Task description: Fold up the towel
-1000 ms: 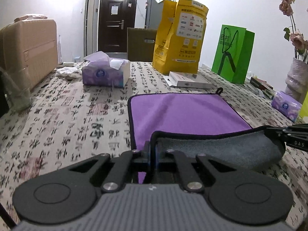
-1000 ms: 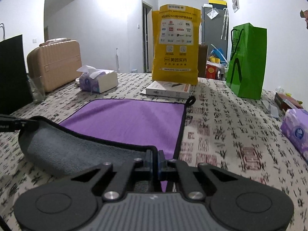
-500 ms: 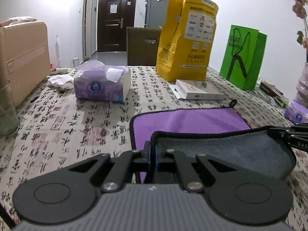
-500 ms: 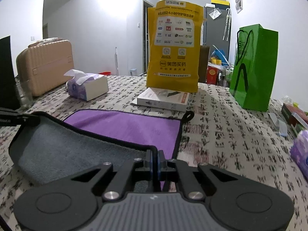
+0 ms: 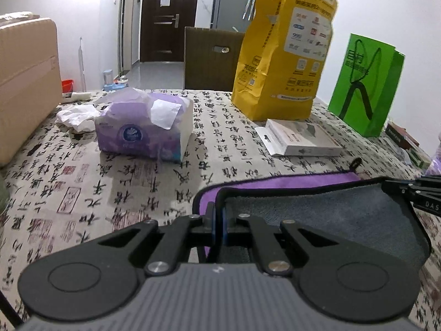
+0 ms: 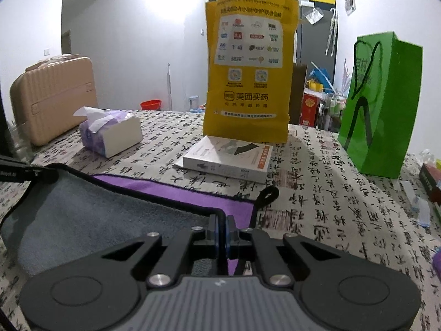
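The towel [image 5: 330,215] is purple on one face and grey on the other, with black edging. It lies on the patterned tablecloth with its near edge lifted and carried over the purple part. My left gripper [image 5: 219,215] is shut on the towel's left near corner. My right gripper [image 6: 221,226] is shut on the right near corner of the towel [image 6: 96,220]. The grey underside faces up between the two grippers. A strip of purple [image 6: 176,193] shows beyond the lifted edge, with a black hanging loop [image 6: 266,195] at the far right corner.
Just beyond the towel lie a white flat box [image 6: 228,158] and a tissue box [image 5: 143,129]. Behind them stand a yellow paper bag [image 6: 249,66] and a green bag [image 6: 383,102]. A beige suitcase [image 6: 55,96] stands at the left.
Both grippers have carried the towel's near edge forward over the purple face. Much less purple shows now, and the far objects are closer.
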The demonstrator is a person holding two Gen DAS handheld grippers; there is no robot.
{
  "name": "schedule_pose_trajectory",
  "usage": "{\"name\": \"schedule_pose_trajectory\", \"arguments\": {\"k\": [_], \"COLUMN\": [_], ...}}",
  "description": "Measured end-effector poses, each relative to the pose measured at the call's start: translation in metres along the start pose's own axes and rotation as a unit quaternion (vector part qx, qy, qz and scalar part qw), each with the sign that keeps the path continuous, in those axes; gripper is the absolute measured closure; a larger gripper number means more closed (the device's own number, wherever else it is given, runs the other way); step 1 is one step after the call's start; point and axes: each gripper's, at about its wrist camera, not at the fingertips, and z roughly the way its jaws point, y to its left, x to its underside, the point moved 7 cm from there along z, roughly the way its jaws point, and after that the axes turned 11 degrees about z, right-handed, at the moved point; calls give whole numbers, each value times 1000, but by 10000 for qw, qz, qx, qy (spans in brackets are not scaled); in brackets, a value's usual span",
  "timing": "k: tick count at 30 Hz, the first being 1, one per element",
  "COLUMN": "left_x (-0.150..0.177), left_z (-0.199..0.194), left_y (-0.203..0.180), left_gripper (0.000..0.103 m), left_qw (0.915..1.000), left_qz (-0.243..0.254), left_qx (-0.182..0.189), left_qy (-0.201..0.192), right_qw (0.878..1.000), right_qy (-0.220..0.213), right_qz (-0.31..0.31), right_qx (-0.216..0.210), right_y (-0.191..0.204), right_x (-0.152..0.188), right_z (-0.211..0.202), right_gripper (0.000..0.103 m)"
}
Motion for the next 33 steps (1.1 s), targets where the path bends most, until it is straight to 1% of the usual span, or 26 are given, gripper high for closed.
{"name": "schedule_pose_trajectory", "arguments": {"k": [8, 15, 17, 18, 19, 20, 21, 22, 23, 24, 25, 26, 27, 28, 30, 33], "left_x": [-14, -19, -18, -17, -16, -15, -14, -14, -14, -14, -15, -17, -18, -20, -22, -23], "left_z": [41, 62, 67, 69, 71, 72, 73, 72, 70, 68, 64, 61, 57, 54, 46, 36], "left_y": [15, 19, 20, 21, 23, 27, 29, 32, 34, 35, 36, 37, 37, 36, 36, 37], "left_gripper": [98, 98, 97, 96, 92, 89, 78, 61, 52, 37, 29, 26, 23, 19, 13, 7], "left_qw": [9994, 9990, 9987, 9986, 9985, 9983, 9982, 9981, 9981, 9980, 9979, 9979, 9981, 9983, 9985, 9985], "left_qz": [-214, -203, -121, -101, -125, -154, -183, -213, -222, -248, -292, -308, -277, -231, -184, -195], "left_qx": [37, 64, 117, 118, 45, -10, -22, -31, -43, -31, 24, 72, 95, 96, 62, -18], "left_qy": [275, 396, 487, 514, 530, 565, 576, 571, 578, 587, 577, 564, 543, 522, 506, 518], "right_qw": [9993, 9990, 9989, 9988, 9987, 9984, 9983, 9982, 9980, 9978, 9977, 9975, 9972, 9970, 9963, 9945], "right_qy": [166, 281, 329, 336, 324, 331, 329, 291, 260, 230, 190, 163, 146, 142, 114, 83], "right_qz": [336, 334, 334, 345, 364, 392, 413, 456, 496, 531, 569, 608, 646, 682, 797, 952], "right_qx": [-76, -26, -9, 52, 149, 224, 249, 265, 288, 309, 322, 333, 344, 347, 312, 422], "right_y": [-13, -21, -21, -23, -25, -28, -29, -31, -33, -35, -37, -39, -41, -42, -45, -50], "right_x": [-17, -23, -22, -22, -22, -22, -21, -22, -24, -26, -28, -31, -33, -35, -39, -44], "right_z": [41, 65, 69, 72, 73, 74, 73, 72, 71, 68, 65, 63, 60, 56, 49, 38], "right_gripper": [99, 98, 97, 92, 88, 80, 73, 66, 63, 57, 52, 49, 42, 33, 27, 23]}}
